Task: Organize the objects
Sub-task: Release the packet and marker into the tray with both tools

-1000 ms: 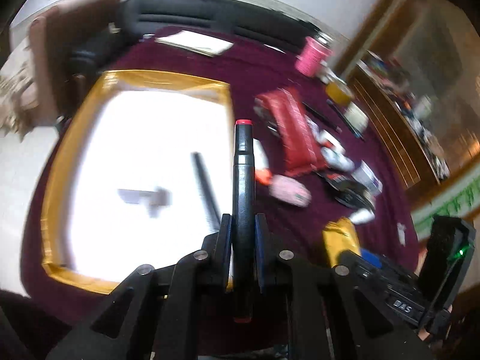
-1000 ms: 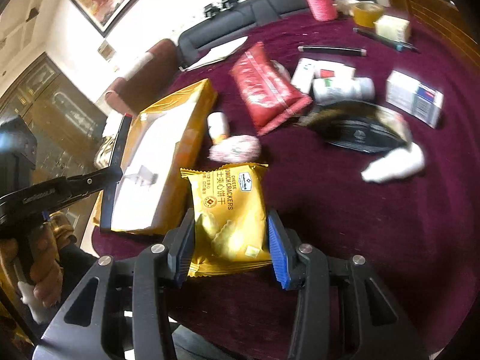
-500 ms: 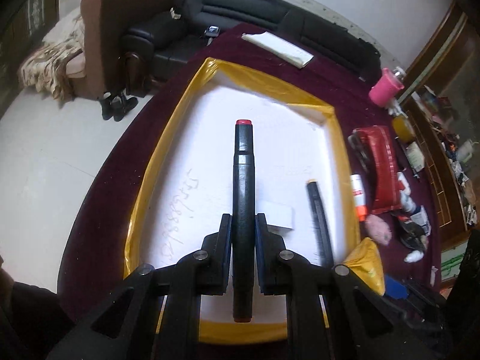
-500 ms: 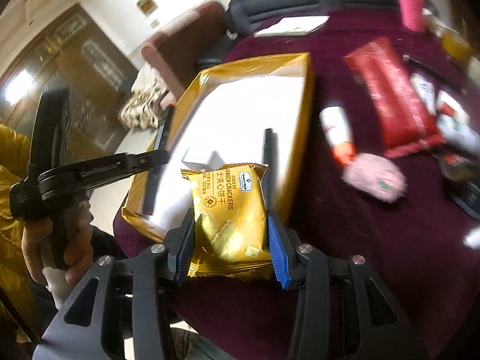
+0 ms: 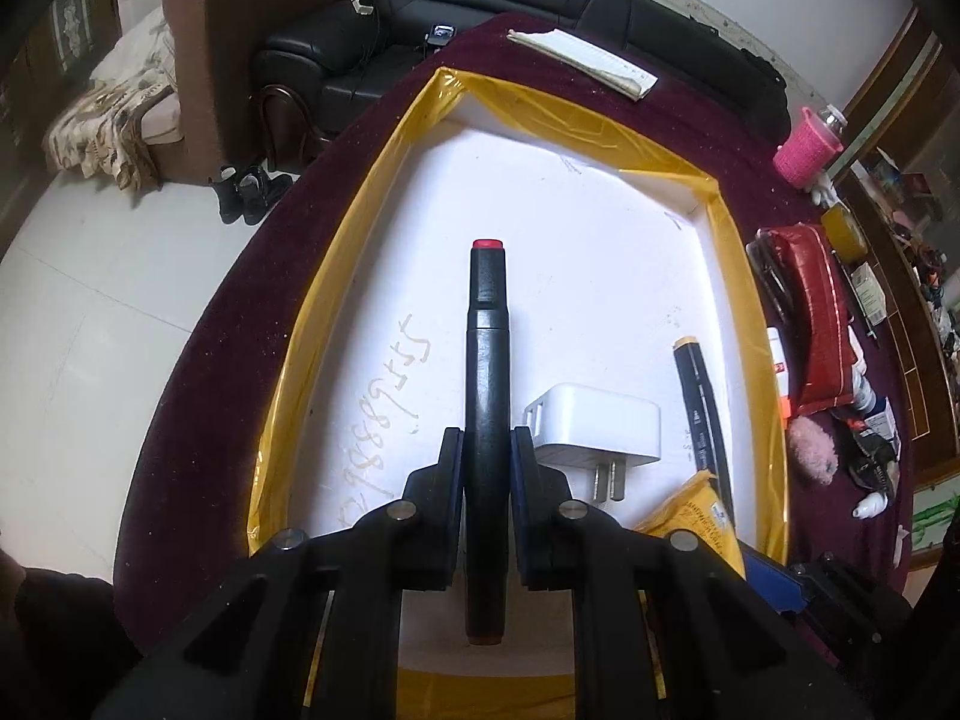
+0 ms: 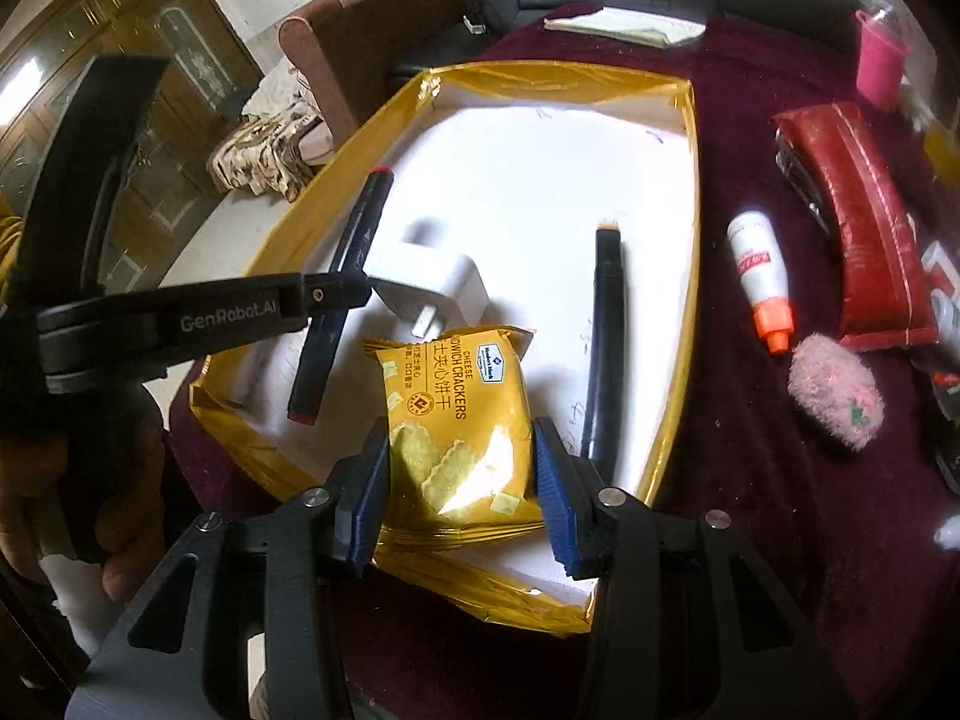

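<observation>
The left claw (image 5: 486, 468) grips a black marker (image 5: 487, 372); the right claw (image 6: 459, 468) grips a cracker packet (image 6: 459, 414). Both hang over the yellow-rimmed tray (image 6: 690, 192) on the table (image 6: 750, 480). Best lower each close to the tray's bare white floor, clear of what lies there, before releasing. Inside lie one second marker (image 6: 606, 336) and one white plug (image 6: 429, 285).

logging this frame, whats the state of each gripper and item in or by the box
left gripper: shut on the red-tipped marker, over the box
right gripper: shut on the cracker packet, over the box
box: open
white charger: lying in the box
second marker: lying in the box
white tube: lying outside the box
</observation>
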Demonstrator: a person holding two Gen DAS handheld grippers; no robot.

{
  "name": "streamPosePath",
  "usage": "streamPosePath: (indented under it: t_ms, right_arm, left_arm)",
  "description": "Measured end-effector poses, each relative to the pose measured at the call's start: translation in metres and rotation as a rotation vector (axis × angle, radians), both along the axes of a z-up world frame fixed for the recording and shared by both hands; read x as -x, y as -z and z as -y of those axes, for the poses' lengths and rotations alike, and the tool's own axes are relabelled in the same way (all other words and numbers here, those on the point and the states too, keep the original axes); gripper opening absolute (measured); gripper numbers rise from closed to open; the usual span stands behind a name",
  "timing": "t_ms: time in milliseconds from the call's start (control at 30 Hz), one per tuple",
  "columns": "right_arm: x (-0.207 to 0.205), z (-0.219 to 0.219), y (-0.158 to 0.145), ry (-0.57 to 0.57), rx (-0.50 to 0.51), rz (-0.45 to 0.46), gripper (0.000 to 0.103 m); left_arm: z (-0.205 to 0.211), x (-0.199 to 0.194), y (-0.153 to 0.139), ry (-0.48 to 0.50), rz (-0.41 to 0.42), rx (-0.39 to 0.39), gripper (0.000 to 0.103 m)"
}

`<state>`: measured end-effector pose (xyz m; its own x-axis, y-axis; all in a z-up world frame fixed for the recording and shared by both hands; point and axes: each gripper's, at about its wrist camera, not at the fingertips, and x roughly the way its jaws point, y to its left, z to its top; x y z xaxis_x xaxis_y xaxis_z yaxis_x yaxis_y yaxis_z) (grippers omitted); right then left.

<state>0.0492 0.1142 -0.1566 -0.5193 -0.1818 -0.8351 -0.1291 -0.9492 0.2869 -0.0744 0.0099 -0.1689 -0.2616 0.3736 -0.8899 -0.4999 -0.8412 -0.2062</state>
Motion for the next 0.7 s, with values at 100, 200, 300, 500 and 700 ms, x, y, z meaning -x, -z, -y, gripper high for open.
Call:
streamPosePath:
  t_ms: [100, 200, 300, 500, 700]
  right_arm:
    - [-0.001, -0.001, 0.003, 0.007, 0.013, -0.01, 0.045]
    - [-0.003, -0.002, 0.002, 0.008, 0.022, -0.022, 0.045]
    - [-0.007, -0.005, 0.0, 0.013, 0.058, -0.043, 0.051]
    - [-0.031, -0.017, -0.02, 0.029, 0.132, -0.149, 0.068]
    - [-0.085, -0.052, -0.037, 0.057, 0.24, -0.272, 0.074]
  left_arm:
    - [0.0, 0.002, 0.005, -0.009, 0.012, 0.006, 0.012]
    - [0.001, 0.002, 0.009, -0.015, 0.018, 0.016, 0.012]
    - [0.003, -0.002, 0.007, -0.015, 0.004, -0.009, 0.015]
    - [0.011, -0.016, -0.015, -0.054, -0.055, -0.058, 0.045]
    - [-0.005, -0.067, -0.064, 0.033, -0.186, -0.196, 0.059]
